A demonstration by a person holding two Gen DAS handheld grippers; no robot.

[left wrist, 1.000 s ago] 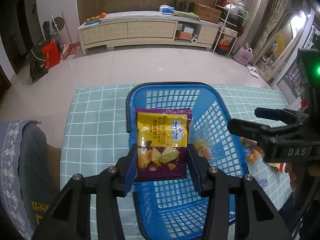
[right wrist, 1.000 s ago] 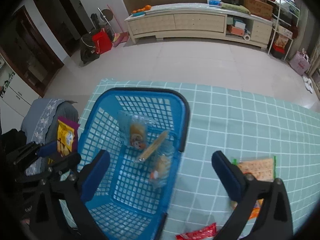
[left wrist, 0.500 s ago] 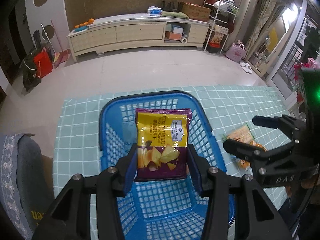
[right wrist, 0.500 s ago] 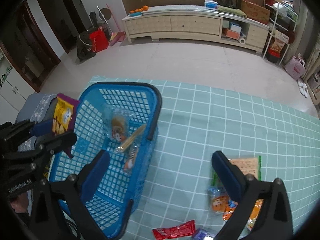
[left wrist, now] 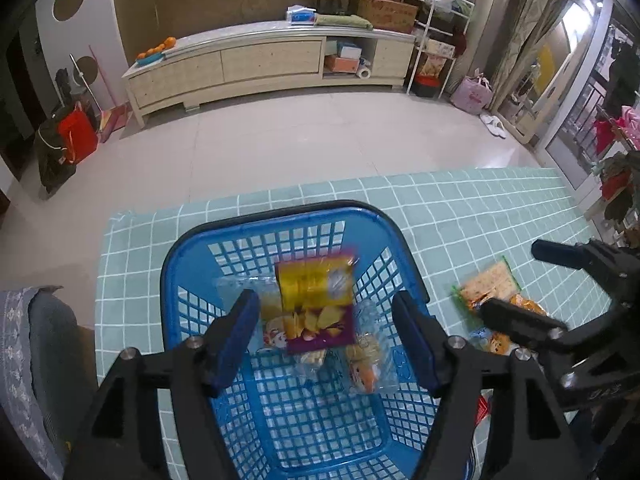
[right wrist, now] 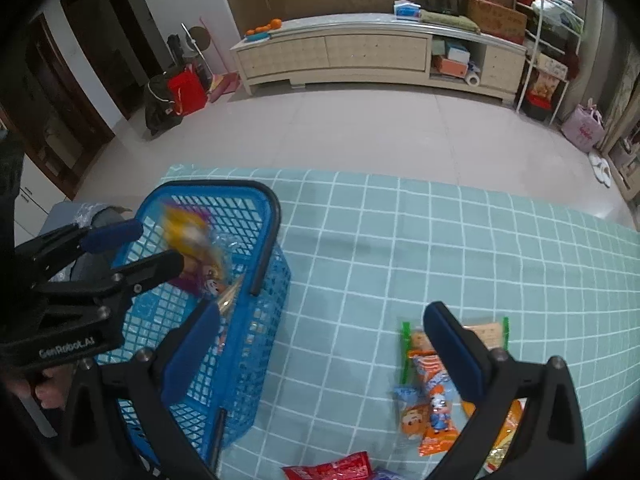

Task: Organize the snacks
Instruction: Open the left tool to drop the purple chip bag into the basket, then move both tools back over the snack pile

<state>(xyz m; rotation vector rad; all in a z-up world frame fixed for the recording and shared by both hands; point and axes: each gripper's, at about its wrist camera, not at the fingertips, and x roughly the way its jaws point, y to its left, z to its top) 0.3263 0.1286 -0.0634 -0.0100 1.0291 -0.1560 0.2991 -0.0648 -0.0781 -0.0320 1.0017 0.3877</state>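
Note:
A blue plastic basket (left wrist: 192, 248) stands on the teal checked tablecloth; it also shows in the right wrist view (right wrist: 260, 320). My left gripper (left wrist: 326, 338) is open above the basket. A yellow and purple chip bag (left wrist: 316, 304) is blurred in the air between its jaws, over several clear-wrapped snacks (left wrist: 368, 364) in the basket. My right gripper (right wrist: 326, 350) is open and empty over the cloth, to the right of the basket. Loose snack packets (right wrist: 432, 400) lie under its right finger.
A cracker packet (left wrist: 490, 286) and orange packets lie on the cloth right of the basket. A red packet (right wrist: 332, 470) lies at the near edge. A grey cushioned chair (left wrist: 36, 360) is at the table's left. A long sideboard (left wrist: 260, 60) stands across the floor.
My left gripper has opened and let go of the chip bag, which now drops into the basket. My right gripper has moved right, away from the basket, toward the loose packets.

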